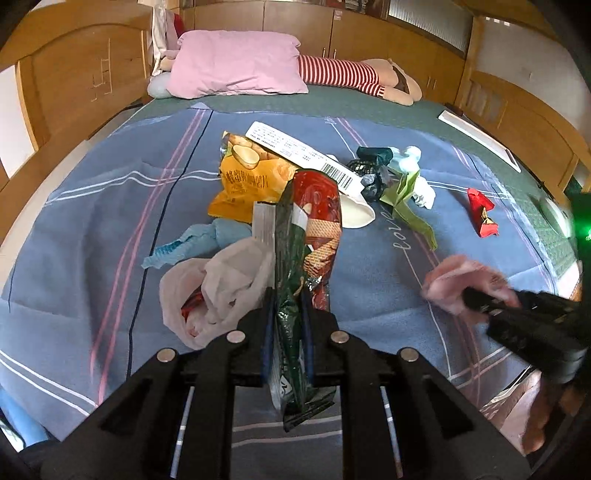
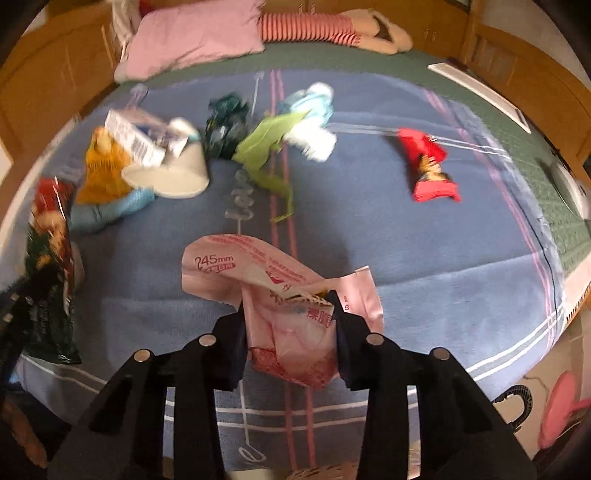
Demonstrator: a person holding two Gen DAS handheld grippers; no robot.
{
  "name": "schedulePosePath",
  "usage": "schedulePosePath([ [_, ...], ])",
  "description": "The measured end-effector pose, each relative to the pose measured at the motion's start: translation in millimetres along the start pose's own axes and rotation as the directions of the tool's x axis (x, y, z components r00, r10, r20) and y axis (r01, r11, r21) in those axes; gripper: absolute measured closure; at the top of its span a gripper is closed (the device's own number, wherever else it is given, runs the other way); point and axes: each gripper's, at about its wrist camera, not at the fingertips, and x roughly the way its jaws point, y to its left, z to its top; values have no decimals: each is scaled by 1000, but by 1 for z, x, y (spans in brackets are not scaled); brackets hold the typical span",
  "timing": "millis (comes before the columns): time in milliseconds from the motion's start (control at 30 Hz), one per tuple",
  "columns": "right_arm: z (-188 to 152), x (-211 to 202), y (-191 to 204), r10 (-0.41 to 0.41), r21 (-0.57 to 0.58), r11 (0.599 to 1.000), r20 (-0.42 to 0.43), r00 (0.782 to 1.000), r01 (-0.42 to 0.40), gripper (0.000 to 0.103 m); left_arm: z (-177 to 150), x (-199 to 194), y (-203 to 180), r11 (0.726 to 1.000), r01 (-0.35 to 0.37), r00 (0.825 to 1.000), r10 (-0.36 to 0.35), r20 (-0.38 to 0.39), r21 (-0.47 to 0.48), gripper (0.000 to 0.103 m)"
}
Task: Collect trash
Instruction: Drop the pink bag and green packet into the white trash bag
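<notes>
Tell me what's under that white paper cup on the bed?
The white paper cup lies tipped on the blue blanket, its rim partly over a blue wrapper. A white barcode box rests on top. Anything inside stays hidden.

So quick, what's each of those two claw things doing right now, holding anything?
Left gripper: shut on the green and red snack wrapper.
Right gripper: shut on the pink plastic package.

Home bedroom: bed (image 1: 110,221) with blue striped blanket, pink pillow (image 1: 236,62), stuffed doll (image 1: 369,79) in striped outfit, wooden headboard (image 1: 74,70), wooden cabinets (image 1: 295,18) along far wall
</notes>
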Motion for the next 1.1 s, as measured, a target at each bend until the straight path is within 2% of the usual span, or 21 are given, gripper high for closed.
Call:
schedulePosePath([
  [267,5,-36,-30,41,81,996,79,996,-47,64,-2,-2,-4,999,-24,1000,23,15,31,89],
  [533,-5,-100,-49,101,50,993,146,984,-109,64,-1,-3,-4,999,-35,999,34,26,31,89],
  [633,-15,-121,-58,121,11,992,141,983,-124,64,-1,-6,-4,999,-37,999,36,34,29,89],
  [733,-30,-139,-66,137,-74,989,105,985,-130,63,-2,-10,-3,999,-34,998,33,48,26,89],
  [867,-66,-144,-80,109,-158,982,20,994,-105,63,-5,-13,-5,999,-29,998,27,54,33,89],
  [933,-85,-137,-88,132,-155,978,-55,990,-139,61,-6,-15,-6,999,-18,998,16,57,35,89],
  [1000,-105,-126,-93,161,-154,971,-138,977,-181,47,-8,-16,-9,999,-5,998,3,56,38,89],
  [1033,-112,-123,-93,159,-162,970,-157,975,-184,42,-9,-16,-10,999,7,999,-9,53,39,89],
  [1100,-117,-126,-93,158,-162,971,-126,979,-177,27,-11,-16,-11,998,42,998,-44,44,37,89],
])
